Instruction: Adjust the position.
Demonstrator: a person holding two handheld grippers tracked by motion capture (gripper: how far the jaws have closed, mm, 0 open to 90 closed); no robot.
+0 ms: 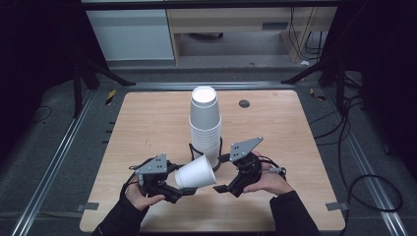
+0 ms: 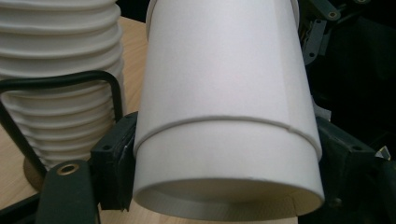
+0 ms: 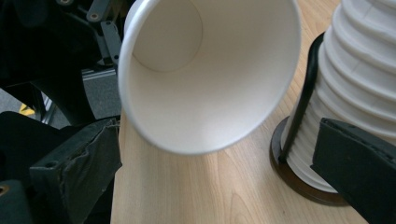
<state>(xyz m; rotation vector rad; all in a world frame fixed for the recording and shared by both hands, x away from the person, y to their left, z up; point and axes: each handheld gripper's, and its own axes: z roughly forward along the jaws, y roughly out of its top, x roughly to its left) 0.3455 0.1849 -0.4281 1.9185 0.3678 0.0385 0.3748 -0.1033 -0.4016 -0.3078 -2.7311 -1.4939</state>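
- White paper is the material of the one single cup (image 1: pixel 195 172) that lies on its side above the table, near the front edge, between the two grippers.
- The left gripper (image 1: pixel 183 192) pinches this cup; in the left gripper view both black pads press on the lower wall of the cup (image 2: pixel 224 102), one on each side.
- The open mouth of the cup (image 3: pixel 210 70) faces the right gripper (image 1: pixel 222 188), whose two jaws stand spread wide. They have just been opening, and nothing is pressed between them.
- Two hands hold the two grippers, one each, and two dark sleeves come in from the bottom edge.
- Just behind the cup stands one stack of white cups (image 1: pixel 205 125), upside down, in one black wire holder (image 1: pixel 193 147) with a round base. I count about ten rims in the stack, but I cannot tell the exact number.
- The wooden table (image 1: pixel 147 123) carries one small dark round spot (image 1: pixel 244 103) at the far side.
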